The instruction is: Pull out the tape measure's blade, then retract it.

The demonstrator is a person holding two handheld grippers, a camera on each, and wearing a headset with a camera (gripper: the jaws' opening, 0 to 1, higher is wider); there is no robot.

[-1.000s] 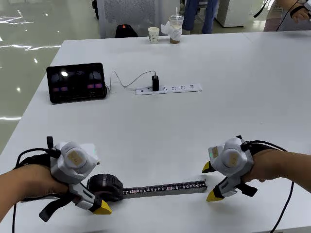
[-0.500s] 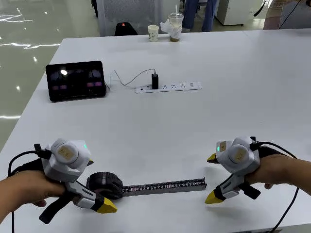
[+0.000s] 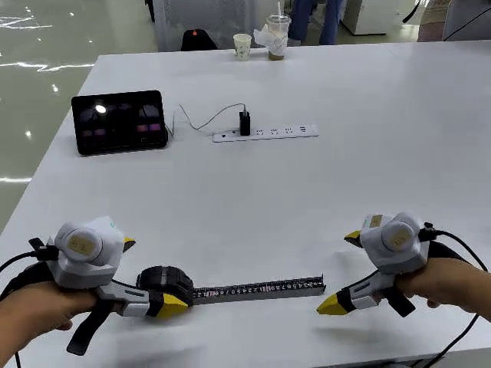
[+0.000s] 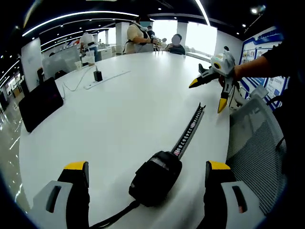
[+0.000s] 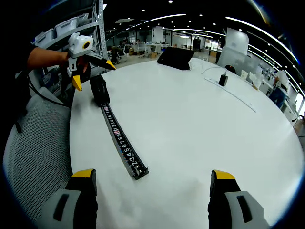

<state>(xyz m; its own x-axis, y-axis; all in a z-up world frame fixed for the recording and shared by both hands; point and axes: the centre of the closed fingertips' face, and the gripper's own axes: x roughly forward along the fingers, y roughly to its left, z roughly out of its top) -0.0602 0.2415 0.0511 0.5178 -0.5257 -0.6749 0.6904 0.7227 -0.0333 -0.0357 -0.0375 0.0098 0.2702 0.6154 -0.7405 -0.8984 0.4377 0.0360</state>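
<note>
We show a black tape measure case (image 3: 165, 285) with a dark blade (image 3: 261, 288) bearing pale numerals, on a white table (image 3: 345, 169); the left gripper (image 3: 151, 274) and right gripper (image 3: 342, 271) are white-grey with yellow tips.

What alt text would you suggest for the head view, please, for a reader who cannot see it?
A black tape measure lies on a white table, its blade drawn out to the right. The open left gripper flanks the tape measure and the open right gripper sits near the blade's tip, gripping nothing. A tablet and power strip lie farther back.
</note>
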